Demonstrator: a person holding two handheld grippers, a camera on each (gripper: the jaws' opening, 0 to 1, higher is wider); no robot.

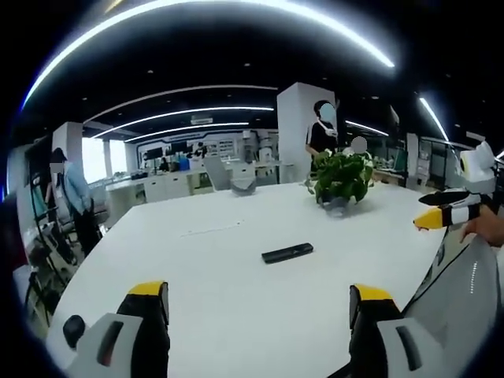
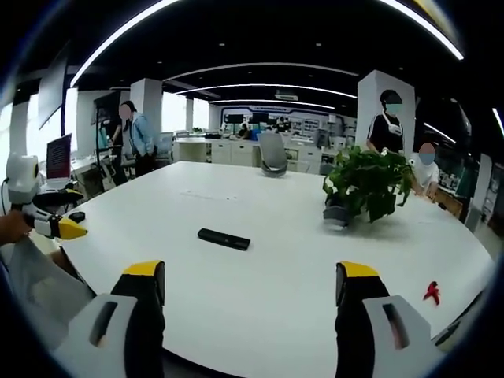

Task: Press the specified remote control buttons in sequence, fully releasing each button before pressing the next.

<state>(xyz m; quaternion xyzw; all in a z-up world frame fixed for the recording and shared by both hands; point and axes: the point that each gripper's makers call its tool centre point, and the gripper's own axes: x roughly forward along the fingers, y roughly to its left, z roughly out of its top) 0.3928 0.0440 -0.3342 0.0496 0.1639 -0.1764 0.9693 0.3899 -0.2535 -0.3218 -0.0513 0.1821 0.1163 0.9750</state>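
Your remote control (image 1: 287, 253) is a slim, flat black bar lying on the bare middle of the desk (image 1: 236, 315), well apart from both tongs. The desk top is broad, smooth, matte white, with rounded edges. Your left tongs (image 1: 260, 303) stand wide apart over the near edge, holding nothing: grey arms with black jaws capped in yellow. Your right tongs (image 2: 250, 285) are spread just as wide and equally empty above the near edge.

A leafy green potted plant (image 1: 341, 179) sits toward the far side of the desk, beyond the remote. In the right gripper view the remote control (image 2: 224, 239) lies left of the middle, the plant (image 2: 366, 185) far right, and a small red object (image 2: 431, 293) rests near the right edge. The other tongs come in at each view's side, yellow tips closed together.

Around you is an open office with a dark ceiling, curved light strips, white pillars, grey chairs and several people standing.
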